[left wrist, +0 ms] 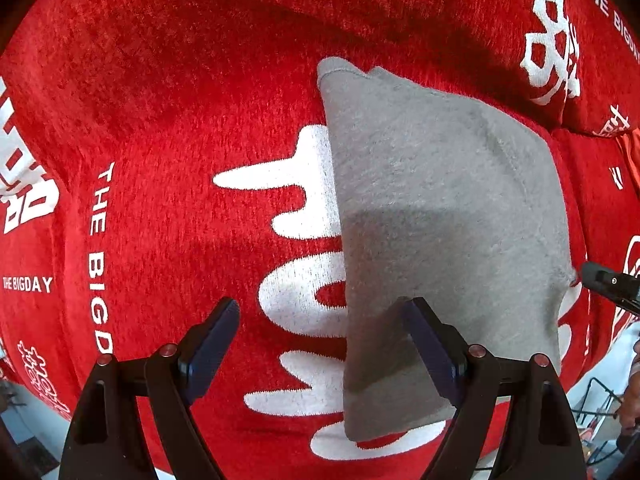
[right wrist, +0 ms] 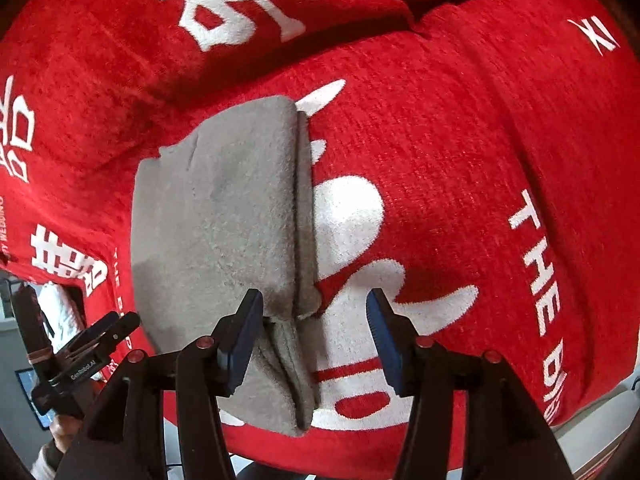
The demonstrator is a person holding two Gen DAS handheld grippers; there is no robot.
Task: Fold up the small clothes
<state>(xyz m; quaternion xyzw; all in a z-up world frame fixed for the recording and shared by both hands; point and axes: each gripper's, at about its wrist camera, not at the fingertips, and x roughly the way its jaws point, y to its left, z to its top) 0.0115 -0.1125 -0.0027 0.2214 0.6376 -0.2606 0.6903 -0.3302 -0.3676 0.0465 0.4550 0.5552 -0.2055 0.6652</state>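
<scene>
A small grey fleece garment lies folded flat on a red blanket with white lettering. My left gripper hovers open over the garment's left edge, its right finger above the grey cloth and its left finger above the blanket. In the right wrist view the garment shows stacked layers along its right edge. My right gripper is open, straddling that layered edge at the near end, with neither pad pressing on it. The right gripper's tip shows at the garment's right corner. The left gripper appears at the lower left, held by a hand.
The red blanket covers a cushioned surface, with a raised fold or second cushion behind the garment. A black wire rack and pale floor show past the blanket's near right edge. White bedding lies off the blanket's left edge.
</scene>
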